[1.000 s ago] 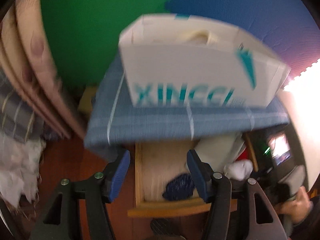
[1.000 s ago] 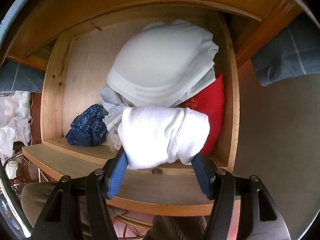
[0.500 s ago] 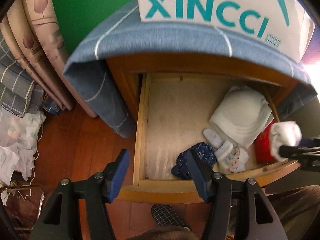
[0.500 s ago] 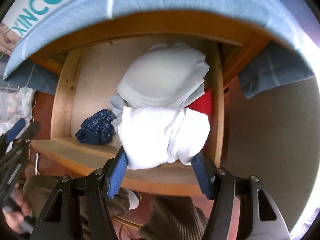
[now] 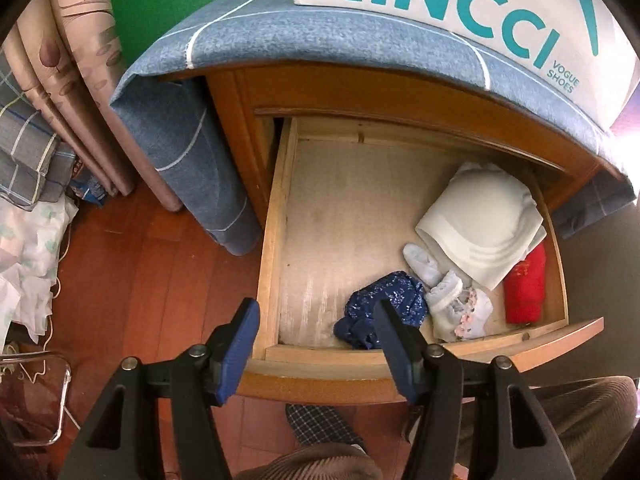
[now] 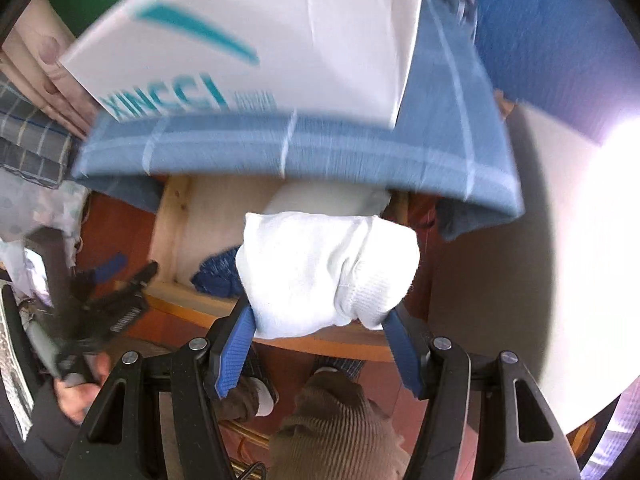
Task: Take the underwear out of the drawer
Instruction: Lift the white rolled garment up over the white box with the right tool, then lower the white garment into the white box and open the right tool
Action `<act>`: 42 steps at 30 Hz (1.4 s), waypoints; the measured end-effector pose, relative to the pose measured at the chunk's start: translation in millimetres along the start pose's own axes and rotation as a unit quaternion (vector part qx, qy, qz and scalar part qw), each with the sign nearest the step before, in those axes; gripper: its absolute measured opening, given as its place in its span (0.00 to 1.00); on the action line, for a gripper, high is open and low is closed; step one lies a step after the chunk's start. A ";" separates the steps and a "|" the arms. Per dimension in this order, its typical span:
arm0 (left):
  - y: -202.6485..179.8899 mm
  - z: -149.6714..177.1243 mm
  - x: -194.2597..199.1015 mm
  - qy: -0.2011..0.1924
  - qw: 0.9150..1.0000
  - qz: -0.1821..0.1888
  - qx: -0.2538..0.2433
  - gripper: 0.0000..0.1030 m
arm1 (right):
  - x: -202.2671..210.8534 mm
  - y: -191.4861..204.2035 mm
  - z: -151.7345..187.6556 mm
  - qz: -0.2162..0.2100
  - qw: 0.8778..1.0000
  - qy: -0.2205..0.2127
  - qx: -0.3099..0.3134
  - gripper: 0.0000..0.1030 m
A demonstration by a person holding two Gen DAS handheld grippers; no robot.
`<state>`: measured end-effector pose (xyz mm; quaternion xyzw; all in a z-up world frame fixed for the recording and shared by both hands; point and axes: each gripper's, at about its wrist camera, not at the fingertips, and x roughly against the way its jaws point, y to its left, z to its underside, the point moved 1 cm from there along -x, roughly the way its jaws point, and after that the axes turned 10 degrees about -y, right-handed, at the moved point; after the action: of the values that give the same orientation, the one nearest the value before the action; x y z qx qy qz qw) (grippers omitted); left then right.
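Note:
The wooden drawer (image 5: 272, 240) stands pulled out of the nightstand. Along its right side lie a dark blue patterned piece of underwear (image 5: 380, 308), pale folded pieces (image 5: 456, 304), a big white folded garment (image 5: 480, 232) and a red one (image 5: 524, 284). My left gripper (image 5: 316, 320) hangs open over the drawer's front left corner, nothing between its fingers. My right gripper (image 6: 320, 316) is shut on a rolled white garment (image 6: 324, 268), held well above the drawer (image 6: 172, 224). The left gripper (image 6: 116, 280) shows at the left of the right wrist view, blurred.
A blue checked cloth (image 5: 340, 40) covers the nightstand top and hangs down its left side, with a white XINCCI shoe box (image 5: 460, 12) on it. Stacked cushions and bedding (image 5: 52, 92) stand at the left. The person's knees (image 5: 328, 460) are below the drawer front.
My right gripper has lifted the white roll up out of the drawer, to above the nightstand top. The left gripper came down toward the drawer's front and then held still.

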<state>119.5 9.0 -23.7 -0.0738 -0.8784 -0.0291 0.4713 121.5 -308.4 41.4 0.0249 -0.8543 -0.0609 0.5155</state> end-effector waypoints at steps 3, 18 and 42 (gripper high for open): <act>0.0 0.3 -0.5 0.000 1.000 0.002 0.002 0.59 | 34.6 0.7 -19.7 0.003 0.999 -0.032 0.007 0.58; 9.7 0.3 3.2 -0.010 0.999 0.013 0.029 0.59 | 83.5 28.6 -125.8 0.024 0.994 -0.105 0.025 0.58; 6.6 2.2 -1.2 -0.002 1.000 0.003 0.014 0.59 | -14.5 40.1 -174.4 0.082 0.994 -0.060 0.026 0.67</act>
<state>119.5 15.6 -26.0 -0.0698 -0.8793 -0.0152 0.4709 283.2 -280.8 114.3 -0.0362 -0.8843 0.0023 0.4655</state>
